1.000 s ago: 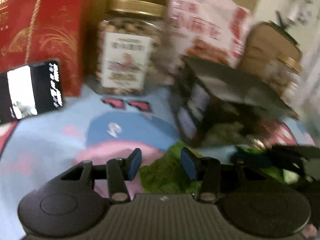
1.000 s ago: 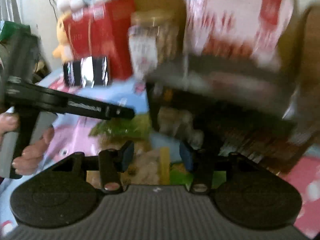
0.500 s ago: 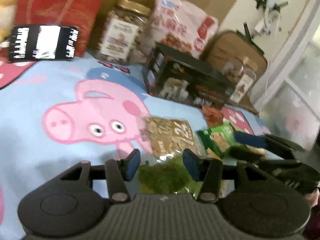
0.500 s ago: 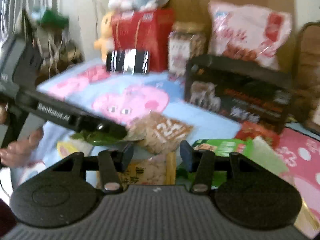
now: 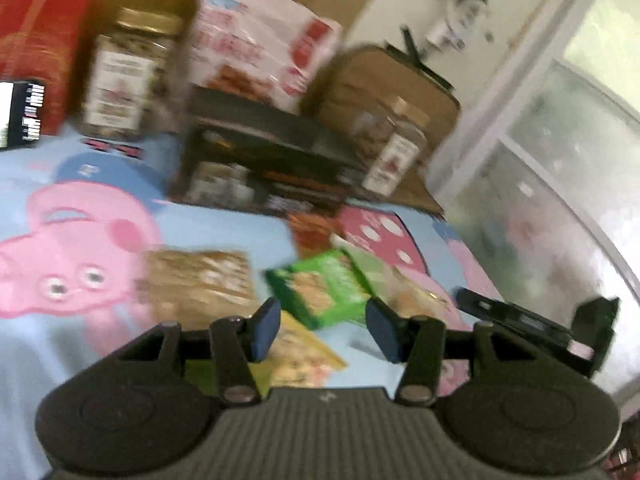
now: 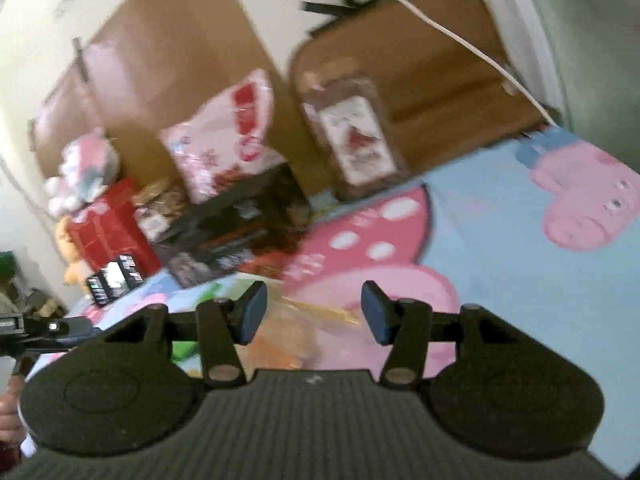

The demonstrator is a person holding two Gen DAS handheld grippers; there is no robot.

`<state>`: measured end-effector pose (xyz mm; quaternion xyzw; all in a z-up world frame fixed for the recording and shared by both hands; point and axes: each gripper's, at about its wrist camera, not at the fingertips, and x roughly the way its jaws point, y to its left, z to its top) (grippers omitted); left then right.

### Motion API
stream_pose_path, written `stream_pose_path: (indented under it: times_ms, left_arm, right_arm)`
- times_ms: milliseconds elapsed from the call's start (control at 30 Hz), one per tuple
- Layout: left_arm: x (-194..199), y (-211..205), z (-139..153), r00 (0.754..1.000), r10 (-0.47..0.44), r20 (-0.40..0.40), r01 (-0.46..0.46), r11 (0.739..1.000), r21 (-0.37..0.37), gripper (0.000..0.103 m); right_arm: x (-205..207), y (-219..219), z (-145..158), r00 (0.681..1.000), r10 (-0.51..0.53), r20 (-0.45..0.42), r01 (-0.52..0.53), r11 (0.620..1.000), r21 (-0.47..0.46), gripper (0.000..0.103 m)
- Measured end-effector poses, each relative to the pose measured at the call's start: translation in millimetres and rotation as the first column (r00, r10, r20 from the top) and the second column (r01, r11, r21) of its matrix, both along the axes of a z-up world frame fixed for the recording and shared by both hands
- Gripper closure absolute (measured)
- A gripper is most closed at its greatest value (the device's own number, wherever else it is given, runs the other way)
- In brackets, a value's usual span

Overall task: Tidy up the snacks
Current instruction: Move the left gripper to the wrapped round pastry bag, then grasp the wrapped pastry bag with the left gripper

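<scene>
Both tongs, left gripper (image 5: pixel 322 330) and right gripper (image 6: pixel 310 314), are held released and empty; the green packet (image 5: pixel 320 290), centre frame, is judged next for grasping.

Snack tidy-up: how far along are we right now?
Looks done: two jars, a pink bag and a dark box stand lined up at the back. In hand: nothing; left gripper and right gripper are open. Left: green packet, brown packet and yellow packet lie loose.
</scene>
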<state>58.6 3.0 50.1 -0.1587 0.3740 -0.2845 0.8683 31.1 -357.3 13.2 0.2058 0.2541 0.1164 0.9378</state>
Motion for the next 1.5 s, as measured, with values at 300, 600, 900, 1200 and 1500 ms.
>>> stream_pose_path:
  times_ms: [300, 600, 900, 1200, 1500]
  left_arm:
    - [-5, -29, -19, 0.997, -0.052, -0.059, 0.055, 0.997, 0.050, 0.055]
    - [-13, -47, -19, 0.990, -0.133, -0.049, 0.136, 0.988, 0.074, 0.047]
    - [-16, -79, -37, 0.977, -0.201, -0.069, 0.209, 0.968, 0.139, 0.050]
    - [-37, -65, -27, 0.984, -0.164, -0.065, 0.169, 0.981, 0.097, 0.054]
    - [-1, -35, 44, 0.993, -0.069, 0.093, 0.064, 0.996, 0.057, 0.054]
  right_arm:
    - [-2, 39, -18, 0.977, 0.204, -0.055, -0.202, 0.978, 0.044, 0.051]
    - [-47, 60, 0, 0.936, 0.347, 0.057, -0.338, 0.932, -0.132, 0.023]
    - [-79, 98, -23, 0.903, 0.430, -0.001, -0.403, 0.845, -0.352, 0.022]
    - [-71, 113, -17, 0.904, 0.427, 0.012, -0.383, 0.823, -0.419, 0.042]
    - [-46, 136, 37, 0.861, 0.478, 0.173, -0.363, 0.817, -0.449, 0.042]
